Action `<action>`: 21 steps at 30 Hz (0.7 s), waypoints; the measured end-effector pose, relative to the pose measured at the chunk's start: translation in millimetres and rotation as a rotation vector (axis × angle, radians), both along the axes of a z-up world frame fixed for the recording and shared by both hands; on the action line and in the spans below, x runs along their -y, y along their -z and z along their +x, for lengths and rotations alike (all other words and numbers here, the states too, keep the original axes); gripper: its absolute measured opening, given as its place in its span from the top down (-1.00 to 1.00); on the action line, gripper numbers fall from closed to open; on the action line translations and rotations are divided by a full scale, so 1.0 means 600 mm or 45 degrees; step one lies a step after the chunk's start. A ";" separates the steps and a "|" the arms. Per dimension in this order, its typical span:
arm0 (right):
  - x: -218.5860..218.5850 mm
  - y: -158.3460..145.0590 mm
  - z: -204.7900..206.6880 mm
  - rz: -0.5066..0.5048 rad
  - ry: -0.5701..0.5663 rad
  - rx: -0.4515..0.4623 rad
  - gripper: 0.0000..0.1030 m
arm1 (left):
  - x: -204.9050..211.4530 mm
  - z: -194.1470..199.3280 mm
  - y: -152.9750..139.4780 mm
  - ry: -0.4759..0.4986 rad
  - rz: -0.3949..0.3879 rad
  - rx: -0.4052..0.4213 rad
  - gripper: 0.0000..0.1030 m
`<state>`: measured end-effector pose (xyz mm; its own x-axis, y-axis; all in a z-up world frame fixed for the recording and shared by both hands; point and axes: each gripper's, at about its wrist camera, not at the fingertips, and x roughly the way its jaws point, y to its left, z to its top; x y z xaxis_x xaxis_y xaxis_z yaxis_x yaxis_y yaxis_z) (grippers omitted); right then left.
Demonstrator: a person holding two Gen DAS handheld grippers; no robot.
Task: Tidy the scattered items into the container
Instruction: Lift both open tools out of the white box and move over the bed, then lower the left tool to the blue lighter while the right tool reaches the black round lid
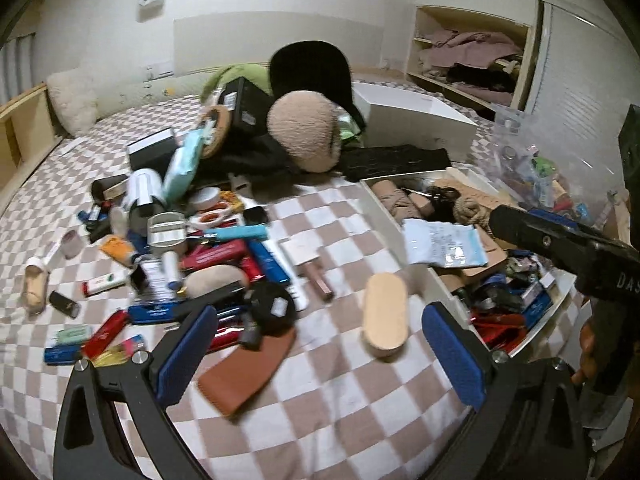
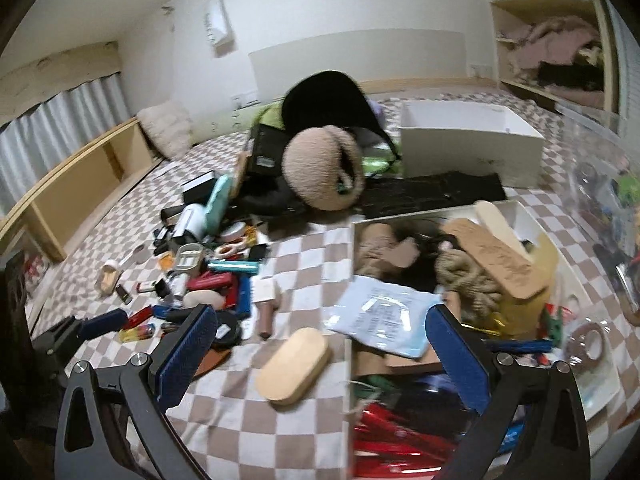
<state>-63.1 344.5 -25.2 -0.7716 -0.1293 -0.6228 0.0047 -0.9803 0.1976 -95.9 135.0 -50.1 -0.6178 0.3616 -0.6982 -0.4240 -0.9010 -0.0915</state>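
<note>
Left wrist view: the left tongs (image 1: 316, 354) stand wide apart, blue textured pads bare. Between them, on the checked brown-and-white bedspread (image 1: 332, 412), lies a smooth oval pale wooden block (image 1: 385, 314), long axis running near to far, just left of the white open-topped box (image 1: 416, 276).

Right wrist view: the right tongs (image 2: 320, 360) also gape, empty. The wooden block (image 2: 294, 366) lies diagonally, far end pointing right, beside the crammed box (image 2: 347, 380).

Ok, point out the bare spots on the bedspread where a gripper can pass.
Bare checkered bedspread lies between the brown case and the white container, around the wooden oval block. The item pile on the left is crowded.
</note>
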 end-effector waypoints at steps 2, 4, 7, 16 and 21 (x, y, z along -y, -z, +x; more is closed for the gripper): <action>0.024 0.000 -0.002 0.020 -0.033 -0.013 -1.00 | 0.021 -0.002 0.000 -0.020 0.005 0.009 -1.00; 0.040 0.000 -0.006 0.028 -0.063 -0.003 -1.00 | 0.041 -0.003 0.000 -0.045 0.006 0.020 -1.00; 0.067 0.001 -0.014 0.038 -0.098 0.010 -1.00 | 0.081 -0.011 0.006 -0.096 0.043 0.066 -1.00; 0.140 0.026 -0.039 0.061 -0.161 0.057 -1.00 | 0.201 -0.037 0.023 -0.296 0.127 0.182 -1.00; 0.182 0.045 -0.053 0.069 -0.193 0.093 -1.00 | 0.266 -0.048 0.020 -0.400 0.138 0.167 -1.00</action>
